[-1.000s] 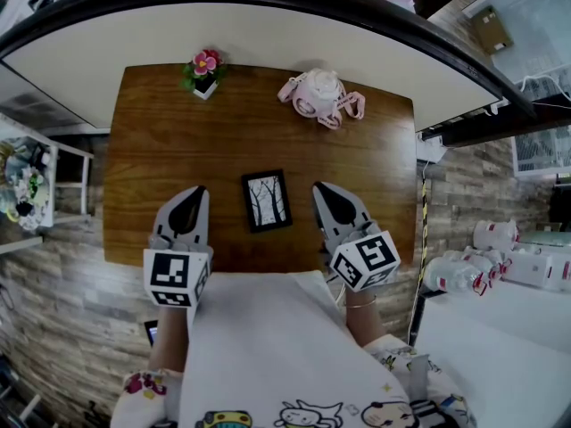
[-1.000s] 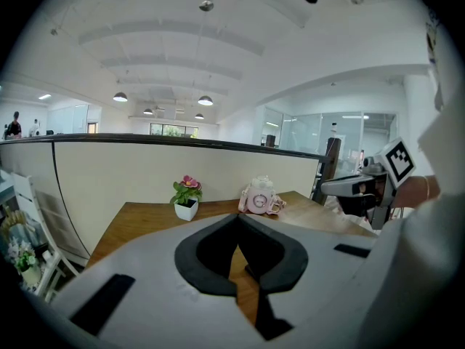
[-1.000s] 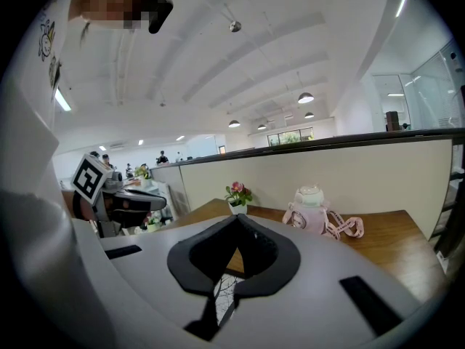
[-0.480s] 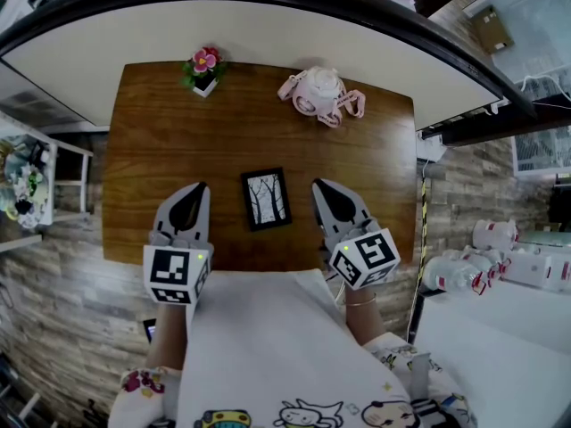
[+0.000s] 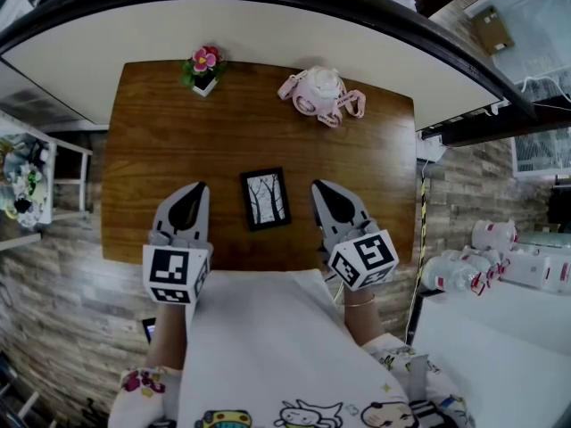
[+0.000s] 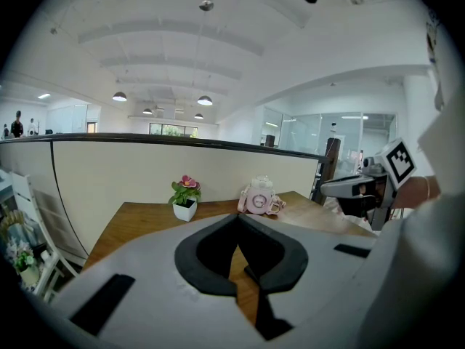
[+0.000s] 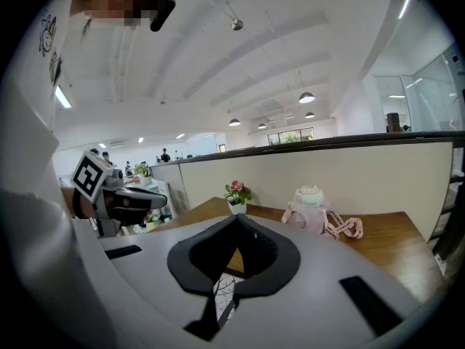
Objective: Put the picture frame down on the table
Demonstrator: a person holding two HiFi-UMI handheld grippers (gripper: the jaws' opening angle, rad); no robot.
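Observation:
A small black picture frame (image 5: 266,199) with a tree drawing lies flat on the wooden table (image 5: 161,141), between the two grippers and apart from both. My left gripper (image 5: 197,188) rests to its left, jaws closed with nothing in them. On the frame's right my right gripper (image 5: 317,186) is shut and empty too. In the right gripper view a sliver of the frame (image 7: 225,288) shows through the gap below the closed jaws (image 7: 237,219). The left gripper view shows its jaws (image 6: 236,218) meeting at the tips over bare table.
A small potted pink flower (image 5: 204,70) stands at the table's far left and a pink bottle with a strap (image 5: 320,94) at the far middle. A cream partition wall (image 5: 268,25) runs behind the table. A white shelf (image 5: 36,176) stands to the left.

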